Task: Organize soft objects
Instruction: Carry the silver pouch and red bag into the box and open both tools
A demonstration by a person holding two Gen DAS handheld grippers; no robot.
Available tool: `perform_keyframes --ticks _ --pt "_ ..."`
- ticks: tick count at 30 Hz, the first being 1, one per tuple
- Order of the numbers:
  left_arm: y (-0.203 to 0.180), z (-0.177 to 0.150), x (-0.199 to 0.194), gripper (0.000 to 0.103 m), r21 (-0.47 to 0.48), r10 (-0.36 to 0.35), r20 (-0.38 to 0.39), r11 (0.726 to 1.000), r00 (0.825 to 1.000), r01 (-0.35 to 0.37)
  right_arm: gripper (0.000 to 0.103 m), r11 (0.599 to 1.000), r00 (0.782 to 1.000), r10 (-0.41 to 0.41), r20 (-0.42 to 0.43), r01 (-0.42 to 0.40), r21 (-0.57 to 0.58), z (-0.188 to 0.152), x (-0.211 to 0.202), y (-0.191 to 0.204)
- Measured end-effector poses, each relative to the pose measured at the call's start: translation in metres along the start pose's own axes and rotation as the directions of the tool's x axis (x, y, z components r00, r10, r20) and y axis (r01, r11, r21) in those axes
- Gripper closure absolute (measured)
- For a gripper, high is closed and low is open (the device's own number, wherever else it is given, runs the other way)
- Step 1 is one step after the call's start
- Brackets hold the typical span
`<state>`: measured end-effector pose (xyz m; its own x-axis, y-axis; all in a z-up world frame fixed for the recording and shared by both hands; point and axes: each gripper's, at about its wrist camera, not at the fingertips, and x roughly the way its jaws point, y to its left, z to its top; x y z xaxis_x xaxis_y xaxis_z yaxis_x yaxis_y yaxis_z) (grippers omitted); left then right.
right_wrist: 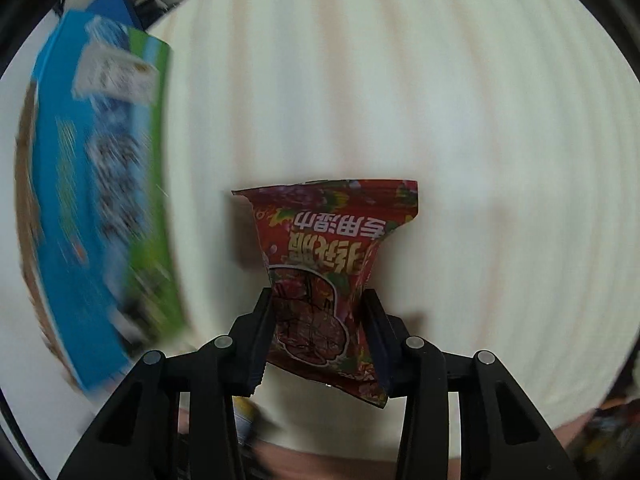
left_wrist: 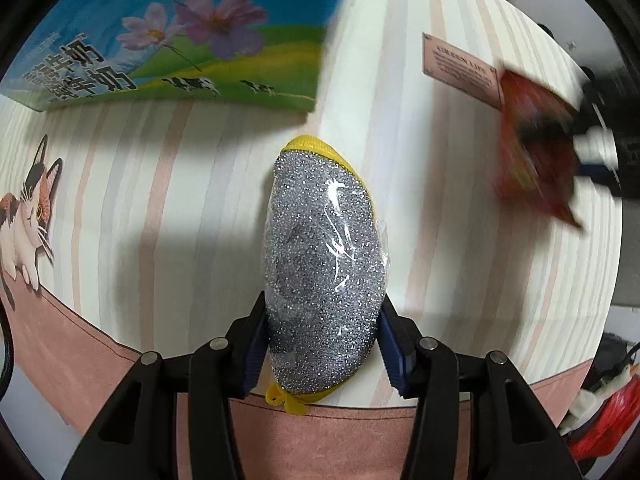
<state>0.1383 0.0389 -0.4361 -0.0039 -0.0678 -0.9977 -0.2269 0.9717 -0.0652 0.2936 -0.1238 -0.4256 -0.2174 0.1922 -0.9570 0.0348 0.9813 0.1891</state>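
My left gripper [left_wrist: 322, 320] is shut on a silver glittery scrub sponge [left_wrist: 324, 264] with a yellow edge, wrapped in clear plastic, held just above the striped tablecloth [left_wrist: 200, 200]. My right gripper [right_wrist: 318, 312] is shut on a red wet-wipe packet [right_wrist: 324, 272] with yellow characters, held above the cloth. That packet and the right gripper show blurred at the right of the left wrist view [left_wrist: 536, 148].
A blue and green milk carton box [left_wrist: 180, 36] lies at the far left of the table; it also shows blurred in the right wrist view [right_wrist: 96, 200]. A pink printed label [left_wrist: 460, 68] and a cat picture [left_wrist: 28, 208] are on the cloth. Red clutter [left_wrist: 608, 420] sits beyond the table's right edge.
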Motion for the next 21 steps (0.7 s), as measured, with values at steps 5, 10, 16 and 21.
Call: perform_keyframes --ticks 5,10,16,21 --pt "-0.016 0.003 0.005 0.057 0.057 0.02 -0.001 0.998 1.0 -0.02 0.058 0.997 0.996 -0.081 -0.045 0.082 0.01 -0.055 0.0 -0.051" --pt "-0.029 0.009 0.007 0.057 0.105 0.041 0.002 0.994 0.999 -0.041 0.056 0.994 0.994 -0.105 -0.022 0.106 0.04 -0.076 -0.005 -0.066" --pt "-0.039 0.008 0.003 0.057 0.152 0.067 0.015 0.986 0.998 -0.068 0.024 0.986 0.986 -0.153 0.064 0.147 0.08 -0.072 -0.018 -0.05" --pt "-0.046 0.009 -0.007 0.057 0.167 0.063 0.021 0.984 0.998 -0.066 0.044 0.973 0.978 -0.208 0.025 0.204 0.106 -0.065 0.007 -0.039"
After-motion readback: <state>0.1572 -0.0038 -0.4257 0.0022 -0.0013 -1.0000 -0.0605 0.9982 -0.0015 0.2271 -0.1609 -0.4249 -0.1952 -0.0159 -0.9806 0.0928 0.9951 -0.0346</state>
